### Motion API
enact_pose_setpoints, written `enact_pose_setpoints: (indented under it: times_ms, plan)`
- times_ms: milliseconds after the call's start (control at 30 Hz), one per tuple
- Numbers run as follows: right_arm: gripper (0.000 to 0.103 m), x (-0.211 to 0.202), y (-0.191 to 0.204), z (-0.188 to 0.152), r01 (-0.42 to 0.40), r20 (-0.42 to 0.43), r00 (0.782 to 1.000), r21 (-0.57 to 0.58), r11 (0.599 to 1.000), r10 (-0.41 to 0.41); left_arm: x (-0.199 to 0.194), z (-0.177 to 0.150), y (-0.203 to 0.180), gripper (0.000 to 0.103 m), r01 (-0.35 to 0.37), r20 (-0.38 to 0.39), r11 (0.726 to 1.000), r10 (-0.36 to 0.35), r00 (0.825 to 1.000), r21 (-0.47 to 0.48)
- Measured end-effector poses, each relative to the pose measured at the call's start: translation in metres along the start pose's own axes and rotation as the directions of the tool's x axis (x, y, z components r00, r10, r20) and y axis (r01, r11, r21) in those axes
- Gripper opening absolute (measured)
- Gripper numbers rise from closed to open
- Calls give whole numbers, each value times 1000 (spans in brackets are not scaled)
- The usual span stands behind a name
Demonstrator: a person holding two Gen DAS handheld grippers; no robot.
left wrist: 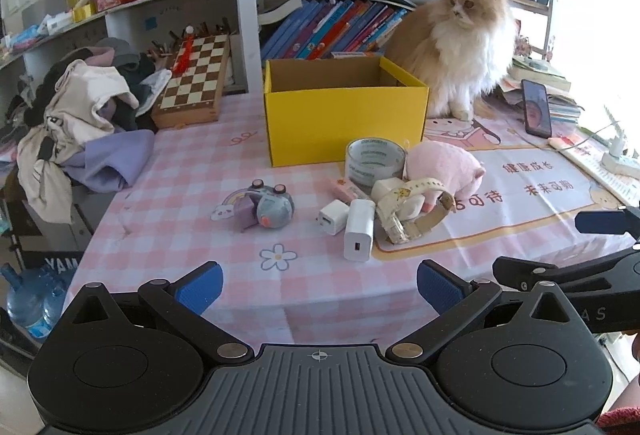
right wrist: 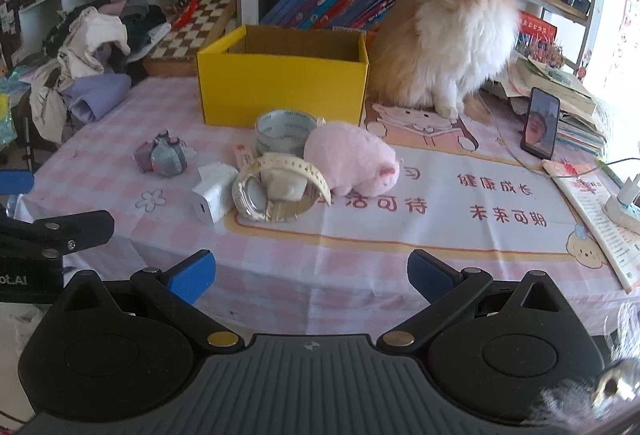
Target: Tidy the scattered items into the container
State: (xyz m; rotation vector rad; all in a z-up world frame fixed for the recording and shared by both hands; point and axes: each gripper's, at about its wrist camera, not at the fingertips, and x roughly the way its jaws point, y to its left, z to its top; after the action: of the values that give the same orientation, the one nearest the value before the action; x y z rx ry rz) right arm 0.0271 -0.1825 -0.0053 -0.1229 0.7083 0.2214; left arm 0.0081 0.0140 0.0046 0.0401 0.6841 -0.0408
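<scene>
Both grippers sit low at the near edge of the table, jaws spread wide, nothing between them. We log the left gripper (left wrist: 320,287) with its blue pads (left wrist: 199,287) apart over the pink checked tablecloth (left wrist: 192,171), and the right gripper (right wrist: 311,277) likewise gaping, pads (right wrist: 191,276) clear of every item.

Container: a yellow box (left wrist: 344,119), cardboard, open top, brown inside, standing upright toward the far middle of the table. From these angles we cannot see its floor.

Scattered items, all lying on the cloth in front of the box:
- Clear tape roll (left wrist: 374,157), lying flat, just in front of the box's right corner.
- Pink plush pig (right wrist: 352,159), lying just right of the tape, snout toward the right gripper's side.
- Watch (right wrist: 276,191) with cream strap and silver case, lying against the pig's near side; a small white block sits inside the strap loop.
- Two white charger cubes, a larger one (left wrist: 359,231) and a smaller one (left wrist: 334,217), touching, left of the watch.
- Small pink stick-shaped item (left wrist: 346,191) between the tape and the chargers; we cannot tell what it is.
- Grey-and-purple toy (left wrist: 266,209), well apart to the left, alone.

Also noted: a fluffy orange-and-white cat (left wrist: 456,47) sitting upright just right of the box, a phone (right wrist: 540,129) propped on the right, a heap of clothes (left wrist: 88,115) at the left edge, and a chessboard (left wrist: 192,79) behind it.
</scene>
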Motion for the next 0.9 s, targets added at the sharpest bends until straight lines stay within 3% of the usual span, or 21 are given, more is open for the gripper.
enact_pose_setpoints:
  times_ms: [167,600,900]
  plan:
    - [103,-2,0,0,0,-1,1000,4,1000,0,1,-1,3,103,-12,-17,1000,12,1000,-14]
    - [103,-7,3,-1,6,8,1000,-8,1000,-6,-1,-3,2,103,40,-38,999,-41,998,-16]
    - [103,-8,5,-1,2,18,1000,-26,1000,-2,-3,-4,1,103,-1,-35,1000,1,999,-4]
